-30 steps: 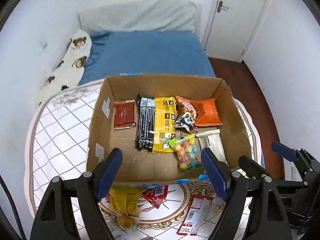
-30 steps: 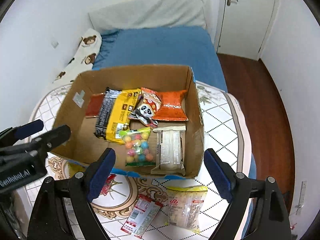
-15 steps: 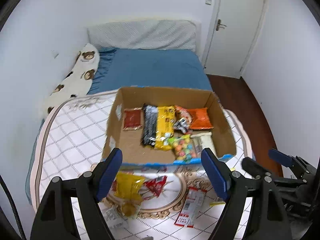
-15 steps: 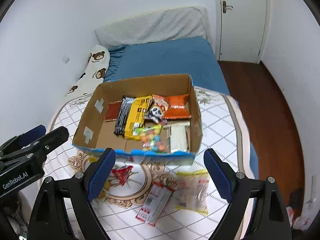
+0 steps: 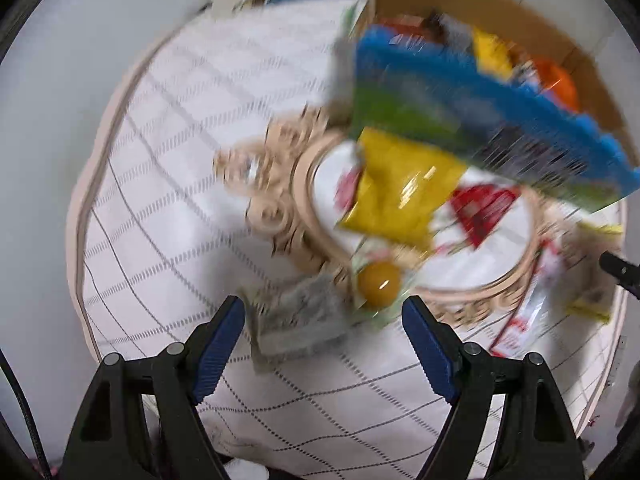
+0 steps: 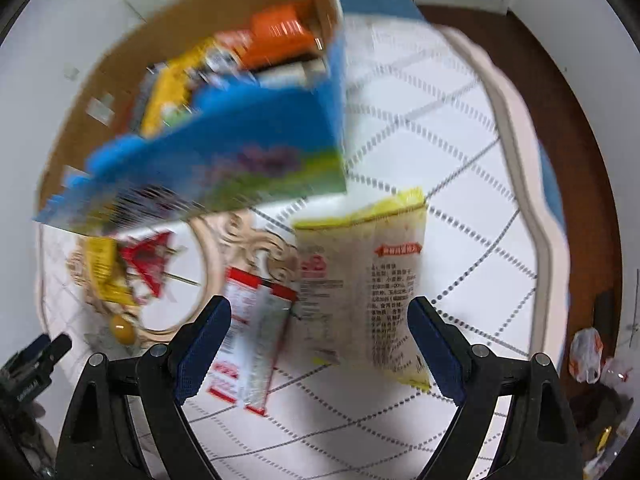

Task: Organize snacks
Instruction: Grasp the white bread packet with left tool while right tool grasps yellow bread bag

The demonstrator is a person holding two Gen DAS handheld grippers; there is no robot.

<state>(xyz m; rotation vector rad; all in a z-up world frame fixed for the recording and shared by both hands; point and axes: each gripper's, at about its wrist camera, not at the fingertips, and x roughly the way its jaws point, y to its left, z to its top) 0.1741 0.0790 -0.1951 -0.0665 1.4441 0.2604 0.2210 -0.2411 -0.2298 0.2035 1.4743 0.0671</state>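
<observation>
Several snacks already lie in the cardboard box (image 6: 168,40) beyond both tools, yet the left gripper (image 5: 324,332), spread and empty, hangs over a grey packet (image 5: 298,324), the right gripper (image 6: 320,332), likewise spread, over a pale yellow-edged bag (image 6: 360,280).

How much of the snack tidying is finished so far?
Several packets already lie in the cardboard box. Nothing is in hand: the left gripper and right gripper are both open and empty. Left on the table: a pale yellow-edged bag, a red-and-white packet, a yellow packet and others.
</observation>
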